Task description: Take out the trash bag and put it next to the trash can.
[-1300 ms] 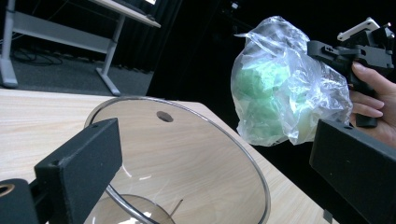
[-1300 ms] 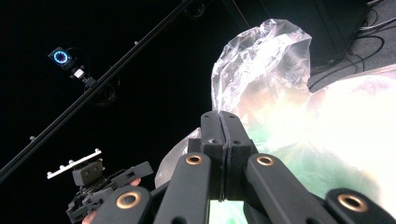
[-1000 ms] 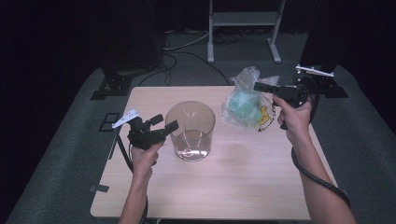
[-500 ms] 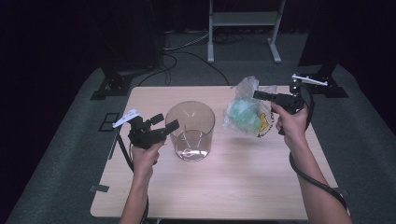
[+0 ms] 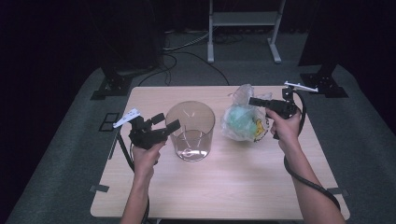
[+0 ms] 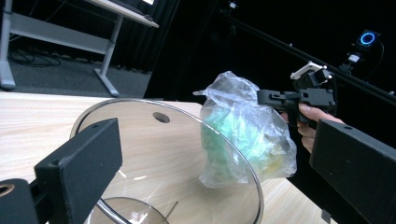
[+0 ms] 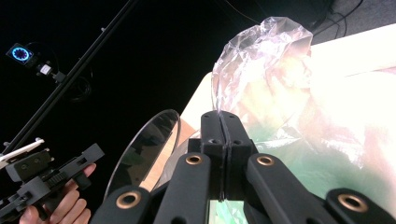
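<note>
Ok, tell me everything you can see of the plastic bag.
The plastic bag is clear, thin and crinkled, with something pale green and a bit of yellow inside; what it is cannot be told. It sits on the wooden table, right of the glass jar and apart from it. Its top is bunched upward, and the right gripper is shut on that film, as its own view shows. The left gripper is not touching it.

A clear, round container (image 5: 190, 132) stands upright and open-topped near the middle of the worktop (image 5: 224, 186), with a small hole near its rim. Just to its right sits a crumpled transparent plastic bag (image 5: 242, 120) with green and yellow contents, its bunched top raised and pinched in the closed jaws of the right gripper (image 5: 254, 101)
</note>
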